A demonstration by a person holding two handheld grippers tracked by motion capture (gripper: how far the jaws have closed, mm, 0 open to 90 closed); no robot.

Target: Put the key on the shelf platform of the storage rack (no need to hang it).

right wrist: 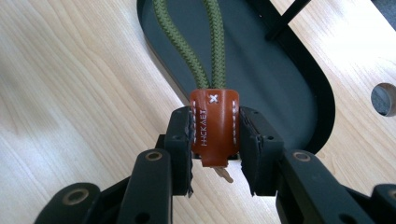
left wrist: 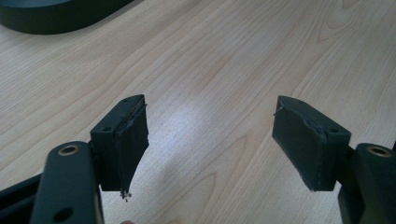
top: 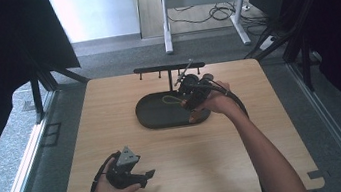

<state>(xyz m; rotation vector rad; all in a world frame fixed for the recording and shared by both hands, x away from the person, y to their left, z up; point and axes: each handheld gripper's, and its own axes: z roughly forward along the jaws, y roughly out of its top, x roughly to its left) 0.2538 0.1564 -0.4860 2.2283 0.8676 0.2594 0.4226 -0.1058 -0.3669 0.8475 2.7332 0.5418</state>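
Right gripper clamped on the keyring's leather tab over the tray

The right gripper pinched the brown leather tab of a green cord loop above the right part of the dark oval tray, near the black hook rack at the table's far side. The left gripper rested near the table's near-left edge, jaws spread wide with nothing between them.

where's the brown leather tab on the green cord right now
The brown leather tab is clamped in the right claw, above the dark oval tray at the table's far middle; its green cord loops over the tray.
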